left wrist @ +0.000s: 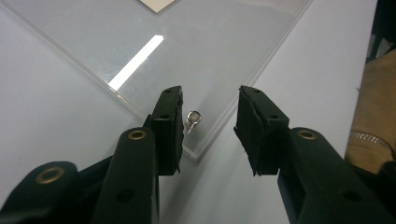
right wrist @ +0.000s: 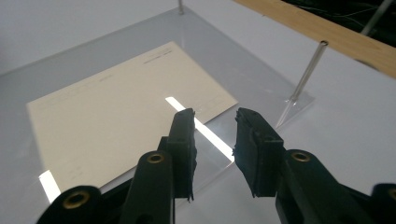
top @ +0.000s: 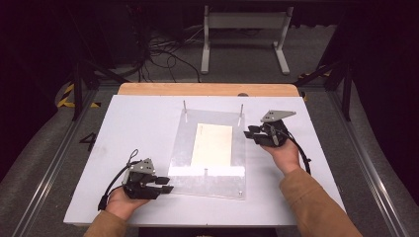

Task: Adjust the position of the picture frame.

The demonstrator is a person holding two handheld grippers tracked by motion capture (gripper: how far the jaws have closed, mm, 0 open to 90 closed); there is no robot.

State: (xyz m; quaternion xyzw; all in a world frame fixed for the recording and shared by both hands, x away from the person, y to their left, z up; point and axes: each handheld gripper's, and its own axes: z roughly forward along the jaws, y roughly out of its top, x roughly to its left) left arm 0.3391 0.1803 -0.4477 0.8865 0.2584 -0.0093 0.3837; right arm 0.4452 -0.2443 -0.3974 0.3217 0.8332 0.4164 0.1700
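A clear acrylic plate (top: 180, 148) lies flat on the white board (top: 133, 123), with a cream paper sheet (top: 212, 144) under its middle. Two thin metal pins (top: 241, 112) stand upright at its far corners. My left gripper (top: 165, 185) is at the plate's near left corner. In the left gripper view its jaws stand open around that corner (left wrist: 210, 121), and a short metal pin (left wrist: 193, 117) sits just inside the left jaw, untouched. My right gripper (top: 249, 133) points at the plate's right edge, open over that edge (right wrist: 215, 135) with nothing gripped. The sheet (right wrist: 116, 112) and a far pin (right wrist: 308, 70) lie beyond it.
The white board rests on a wooden tabletop whose far edge (top: 207, 89) shows behind it. A white table frame (top: 244, 34) and loose cables (top: 163, 54) are on the floor beyond. Metal rails (top: 54, 163) run along both sides.
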